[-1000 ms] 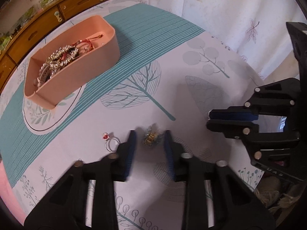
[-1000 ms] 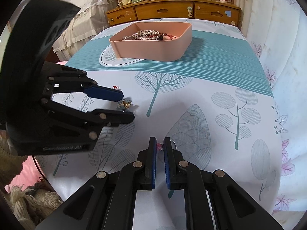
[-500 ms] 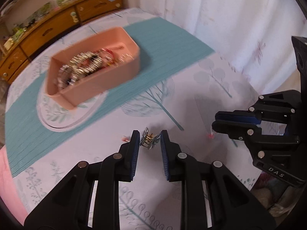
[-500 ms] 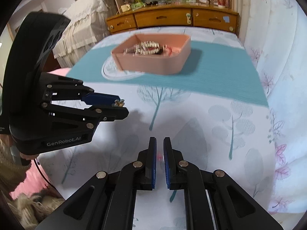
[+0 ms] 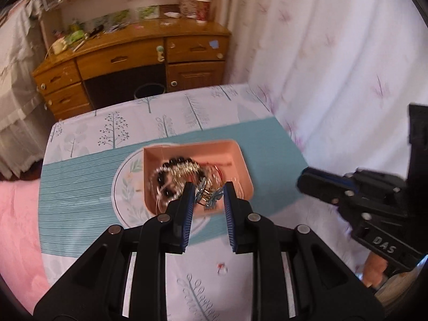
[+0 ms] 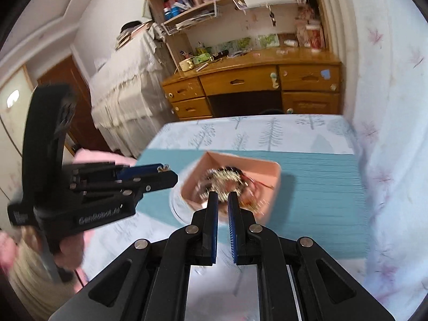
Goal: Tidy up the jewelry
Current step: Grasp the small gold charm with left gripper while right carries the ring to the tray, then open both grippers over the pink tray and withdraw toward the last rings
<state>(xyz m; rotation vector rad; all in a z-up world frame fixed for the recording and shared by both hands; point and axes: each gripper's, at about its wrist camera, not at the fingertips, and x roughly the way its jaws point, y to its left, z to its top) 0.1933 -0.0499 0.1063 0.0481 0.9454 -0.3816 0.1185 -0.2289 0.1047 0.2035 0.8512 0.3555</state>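
One tray [image 5: 242,157], one ring [image 5: 222,268], two hand-held grippers.

We see a butterfly hair clip [image 5: 209,197] in blue and gold raised above our pink tray [image 5: 242,157] of tangled jewelry [image 5: 178,172]; a small ring [image 5: 222,268] lies on the cloth.

Pink tray [image 5: 246,165], silver, black, red jewelry [image 5: 184,174] inside. Blue-gold butterfly clip [image 5: 210,196]. Tablecloth [image 5: 88,171] white, grey-blue trees, teal striped band. Black grippers, blue pads [image 5: 187,214]. Curtain [image 5: 334,67] white, pink leaves.
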